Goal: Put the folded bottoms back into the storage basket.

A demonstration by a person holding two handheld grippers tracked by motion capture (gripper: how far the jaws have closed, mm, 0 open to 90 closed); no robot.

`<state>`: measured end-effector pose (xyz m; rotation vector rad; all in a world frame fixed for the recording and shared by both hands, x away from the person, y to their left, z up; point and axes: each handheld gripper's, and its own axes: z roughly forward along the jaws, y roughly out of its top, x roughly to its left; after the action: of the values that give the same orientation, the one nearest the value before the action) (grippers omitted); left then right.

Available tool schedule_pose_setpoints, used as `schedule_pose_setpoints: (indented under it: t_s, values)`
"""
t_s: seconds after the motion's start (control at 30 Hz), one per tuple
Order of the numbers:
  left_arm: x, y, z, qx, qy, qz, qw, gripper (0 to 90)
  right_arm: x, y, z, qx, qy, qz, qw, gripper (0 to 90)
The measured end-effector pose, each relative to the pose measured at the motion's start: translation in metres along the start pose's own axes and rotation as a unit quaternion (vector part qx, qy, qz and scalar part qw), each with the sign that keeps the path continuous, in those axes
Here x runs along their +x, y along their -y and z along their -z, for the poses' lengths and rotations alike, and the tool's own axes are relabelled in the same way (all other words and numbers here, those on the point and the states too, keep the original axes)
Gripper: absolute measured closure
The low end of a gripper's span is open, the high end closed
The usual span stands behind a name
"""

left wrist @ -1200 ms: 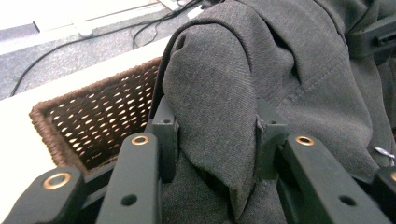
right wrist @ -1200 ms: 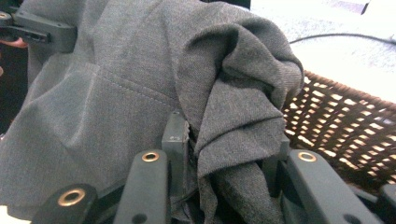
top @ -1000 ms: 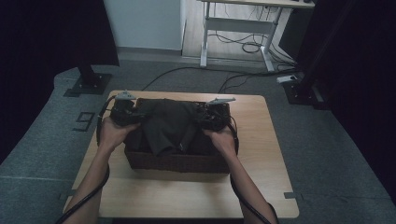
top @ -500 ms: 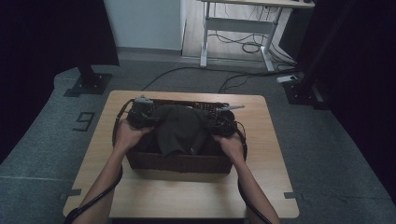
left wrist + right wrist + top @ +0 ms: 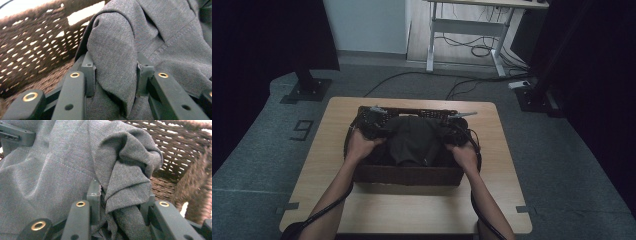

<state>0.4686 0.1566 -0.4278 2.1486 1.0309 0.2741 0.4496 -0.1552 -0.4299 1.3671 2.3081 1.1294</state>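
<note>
Both units grip the same item. Left hand-held gripper (image 5: pixel 373 121) clamps a thick fold of the grey garment (image 5: pixel 414 140) between its pads, with the jaws at a moderate spacing set by the bunched fabric. Right hand-held gripper (image 5: pixel 453 126) clamps a crumpled fold on the opposite side of the garment in the same manner. The left hand (image 5: pixel 360 145) and right hand (image 5: pixel 463 155) hold the units from the near side.

The garment sits inside the brown wicker basket (image 5: pixel 407 175), which stands on the wooden counter (image 5: pixel 412 210). Both units are inside the basket opening, close to its left and right walls. The far rim lies just beyond the units; the near wall lies under the wrists. Open counter surface remains on the near side of the basket and in narrower strips to its left and right. Grey floor (image 5: pixel 257 150) surrounds the counter, with a desk frame (image 5: pixel 467 30) well beyond the far edge.

The high view gives the basket outline, the counter edges and both forearms; the fabric there appears as a dark mound. The left gripper view shows the fold (image 5: pixel 115 62) pressed between the pads and the open weave of the basket wall (image 5: pixel 32 42) close beside the jaw. The right gripper view shows the crumpled fold (image 5: pixel 125 182) between its pads, the woven wall (image 5: pixel 185 152) close beside it, and a stitched seam (image 5: pixel 60 162) across the cloth.

The garment is mid-grey woven fabric with a fine twill texture, creased and layered.
</note>
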Motion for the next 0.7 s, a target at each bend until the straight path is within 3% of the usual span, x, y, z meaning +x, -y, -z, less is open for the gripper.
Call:
schedule_pose_setpoints:
  t_s: [0.1,0.37,0.53,0.7]
  values:
    - [0.005,0.008,0.008,0.017,-0.021,-0.001,0.9996,61.5,0.01,-0.005,-0.013,0.011,-0.002,0.011,0.9999,63.6]
    - [0.009,0.013,0.013,0.035,-0.037,-0.001,0.9987,61.3,0.024,-0.009,-0.033,0.031,0.002,0.029,0.9991,63.3]
    - [0.005,0.006,-0.002,0.047,-0.045,-0.004,0.9979,61.2,0.016,-0.01,-0.036,0.039,0.012,0.023,0.9989,62.9]
    - [-0.007,0.002,-0.024,0.074,-0.058,-0.022,0.9953,61.2,0.012,-0.012,-0.039,0.053,0.04,0.026,0.9975,61.8]
